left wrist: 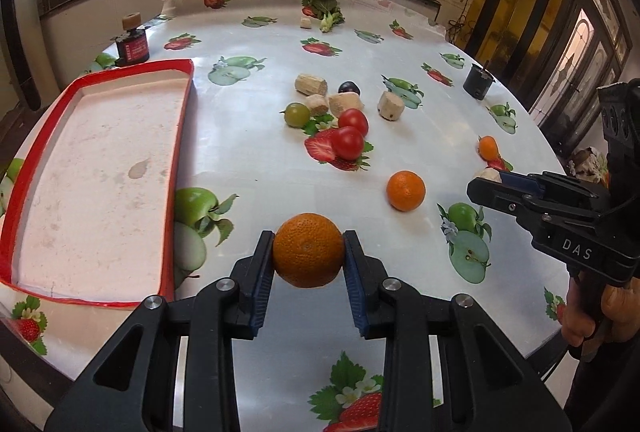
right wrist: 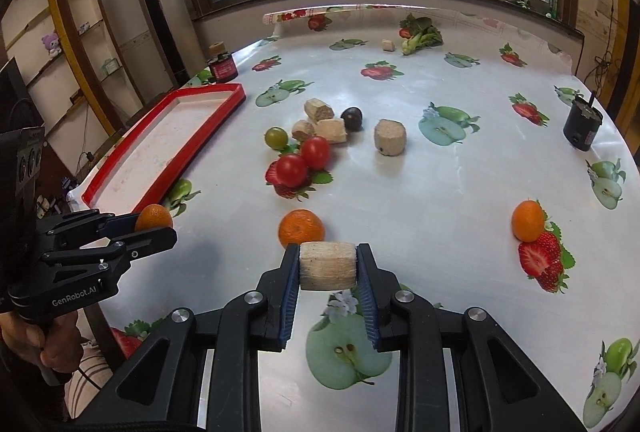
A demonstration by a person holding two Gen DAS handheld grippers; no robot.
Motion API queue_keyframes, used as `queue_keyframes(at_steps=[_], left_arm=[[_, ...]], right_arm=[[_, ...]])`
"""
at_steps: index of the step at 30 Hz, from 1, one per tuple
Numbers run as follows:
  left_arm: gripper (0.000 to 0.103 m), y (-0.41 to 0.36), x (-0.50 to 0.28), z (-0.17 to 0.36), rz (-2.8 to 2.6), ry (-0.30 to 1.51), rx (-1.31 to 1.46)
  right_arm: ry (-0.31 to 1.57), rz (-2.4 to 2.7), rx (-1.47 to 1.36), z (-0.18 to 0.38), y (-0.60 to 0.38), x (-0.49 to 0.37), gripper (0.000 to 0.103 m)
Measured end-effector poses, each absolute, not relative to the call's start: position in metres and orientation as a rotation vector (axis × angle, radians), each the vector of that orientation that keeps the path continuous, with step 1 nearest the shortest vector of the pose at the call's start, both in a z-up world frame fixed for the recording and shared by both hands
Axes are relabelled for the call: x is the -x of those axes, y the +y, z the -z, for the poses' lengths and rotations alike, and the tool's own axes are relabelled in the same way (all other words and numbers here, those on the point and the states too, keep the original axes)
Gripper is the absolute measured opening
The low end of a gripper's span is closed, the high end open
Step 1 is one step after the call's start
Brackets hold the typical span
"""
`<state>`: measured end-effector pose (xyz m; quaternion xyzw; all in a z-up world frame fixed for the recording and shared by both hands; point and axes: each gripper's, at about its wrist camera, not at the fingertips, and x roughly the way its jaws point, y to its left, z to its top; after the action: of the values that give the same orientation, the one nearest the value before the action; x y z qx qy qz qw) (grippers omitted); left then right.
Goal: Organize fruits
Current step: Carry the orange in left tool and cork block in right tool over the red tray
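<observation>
Left hand-held gripper (left wrist: 308,256) pinches an orange (left wrist: 308,250), right hand-held gripper (right wrist: 328,266) clamps a cork (right wrist: 328,266); round orange might squirt free short of the tray (left wrist: 176,167).

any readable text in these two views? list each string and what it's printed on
"DAS": white letters on the body of the right gripper, left wrist view.
"GenRobot.AI": white letters on the body of the left gripper, right wrist view.
Red label on the dark jar by the red tray: there is print, too small and blurred to read.
Nothing else carries legible text.
</observation>
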<state>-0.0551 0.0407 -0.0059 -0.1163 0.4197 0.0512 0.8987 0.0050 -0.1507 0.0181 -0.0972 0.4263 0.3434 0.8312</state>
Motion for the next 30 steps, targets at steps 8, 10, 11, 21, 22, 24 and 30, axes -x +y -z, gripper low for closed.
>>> queue_keyframes(at_steps=[8, 10, 11, 21, 22, 24, 30], left_arm=[[0.031, 0.07, 0.073, 0.0, -0.175, 0.835, 0.277], [0.031, 0.076, 0.077, -0.001, -0.188, 0.83, 0.285], [0.031, 0.079, 0.079, -0.001, -0.194, 0.829, 0.288], [0.031, 0.113, 0.093, -0.009, -0.268, 0.803, 0.303], [0.031, 0.117, 0.095, -0.009, -0.277, 0.802, 0.305], [0.031, 0.126, 0.098, -0.01, -0.298, 0.8, 0.31], [0.031, 0.153, 0.106, -0.007, -0.358, 0.804, 0.322]], right_arm=[[0.879, -0.813, 0.213, -0.029, -0.115, 0.01, 0.028], [0.875, -0.831, 0.217, -0.032, -0.106, 0.013, 0.028], [0.874, -0.841, 0.219, -0.032, -0.101, 0.014, 0.028], [0.869, -0.927, 0.247, -0.036, -0.055, 0.025, 0.028], [0.869, -0.937, 0.248, -0.037, -0.051, 0.026, 0.028], [0.868, -0.956, 0.251, -0.037, -0.041, 0.028, 0.028], [0.86, -1.021, 0.254, -0.044, -0.008, 0.036, 0.028]])
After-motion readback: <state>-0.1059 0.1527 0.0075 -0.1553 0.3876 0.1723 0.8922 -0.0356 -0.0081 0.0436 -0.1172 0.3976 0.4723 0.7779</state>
